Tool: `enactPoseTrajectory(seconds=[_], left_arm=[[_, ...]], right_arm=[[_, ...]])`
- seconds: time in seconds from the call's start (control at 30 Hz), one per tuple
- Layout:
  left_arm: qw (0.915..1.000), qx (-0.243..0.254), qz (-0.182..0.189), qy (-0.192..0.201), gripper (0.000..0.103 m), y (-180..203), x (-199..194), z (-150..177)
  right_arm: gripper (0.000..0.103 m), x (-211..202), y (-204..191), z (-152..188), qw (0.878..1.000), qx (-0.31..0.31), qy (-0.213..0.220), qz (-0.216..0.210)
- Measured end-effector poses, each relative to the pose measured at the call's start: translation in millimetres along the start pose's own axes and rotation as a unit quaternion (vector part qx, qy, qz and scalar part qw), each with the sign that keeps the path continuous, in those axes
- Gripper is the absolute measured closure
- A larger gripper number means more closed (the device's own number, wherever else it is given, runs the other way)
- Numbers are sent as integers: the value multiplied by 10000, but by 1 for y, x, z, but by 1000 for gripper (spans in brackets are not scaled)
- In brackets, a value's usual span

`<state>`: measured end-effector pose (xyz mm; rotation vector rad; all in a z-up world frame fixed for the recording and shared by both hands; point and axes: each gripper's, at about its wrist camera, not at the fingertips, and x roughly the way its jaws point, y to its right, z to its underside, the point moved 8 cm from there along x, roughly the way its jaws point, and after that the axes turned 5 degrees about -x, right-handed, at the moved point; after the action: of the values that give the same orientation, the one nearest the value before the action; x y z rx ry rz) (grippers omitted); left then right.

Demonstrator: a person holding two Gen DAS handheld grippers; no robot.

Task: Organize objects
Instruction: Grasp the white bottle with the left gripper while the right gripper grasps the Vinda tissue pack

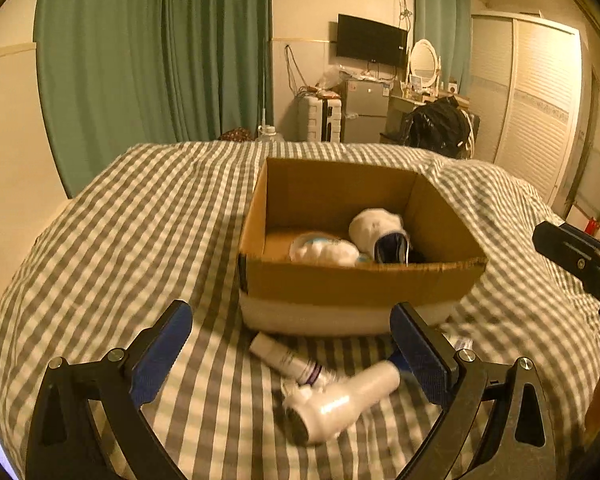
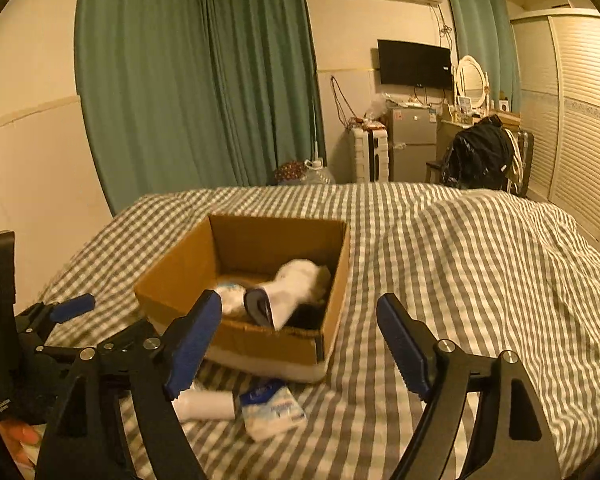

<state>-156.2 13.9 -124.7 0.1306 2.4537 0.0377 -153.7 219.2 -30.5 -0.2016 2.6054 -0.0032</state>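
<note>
Jaws wide and empty on both grippers, left gripper [image 1: 292, 344] hovers over a white bottle [image 1: 340, 404] lying on the bed [image 1: 140, 220] before the cardboard box [image 1: 356, 284]; likely light, stiff and slick, best gripped mid-body.

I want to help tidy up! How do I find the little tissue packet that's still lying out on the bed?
Start at the open cardboard box on the grey checked bed cover. Look just in front of the box's near wall, where a few items lie outside it. The tissue packet is the soft, flat white pack with blue printing, beside a plain white bottle that is round and has no blue print.
</note>
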Motion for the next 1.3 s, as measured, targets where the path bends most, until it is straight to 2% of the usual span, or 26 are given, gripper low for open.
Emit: enactPoseTrajectory(seconds=[0.2, 0.33, 0.47, 0.7, 0.9, 0.93, 1.0, 1.07, 1.17, 1.3], left_arm=[[9992, 197, -36, -336, 1, 0, 13, 30], [9975, 265, 194, -620, 1, 10, 18, 53], [9945, 502, 263, -886, 1, 20, 28, 73], [9897, 666, 216, -1251, 1, 28, 52, 86], [9828, 1036, 318, -1498, 1, 48, 76, 95], [9824, 1056, 327, -1504, 3, 50, 76, 97], [9829, 1069, 294, -1473, 13, 50, 74, 98], [9833, 1018, 334, -1471, 29, 49, 71, 99], [9843, 972, 314, -1438, 37, 47, 64, 101], [9881, 858, 268, -1245, 41, 43, 45, 99]], right_arm=[[23, -1, 5, 28, 9995, 99, -283, 9], [23, 6, 6, 47, 9982, 158, -581, -75], [23, 13, 3, 57, 9967, 155, -785, -97], [23, 30, 2, 71, 9933, 131, -1143, -51], [23, 40, 4, 79, 9907, 228, -1341, -73], [23, 40, 5, 79, 9906, 237, -1348, -78], [23, 42, 5, 80, 9902, 247, -1371, -86], [23, 43, 5, 81, 9898, 256, -1401, -95], [23, 45, 5, 81, 9894, 271, -1424, -100], [23, 47, 4, 82, 9890, 259, -1454, -92]])
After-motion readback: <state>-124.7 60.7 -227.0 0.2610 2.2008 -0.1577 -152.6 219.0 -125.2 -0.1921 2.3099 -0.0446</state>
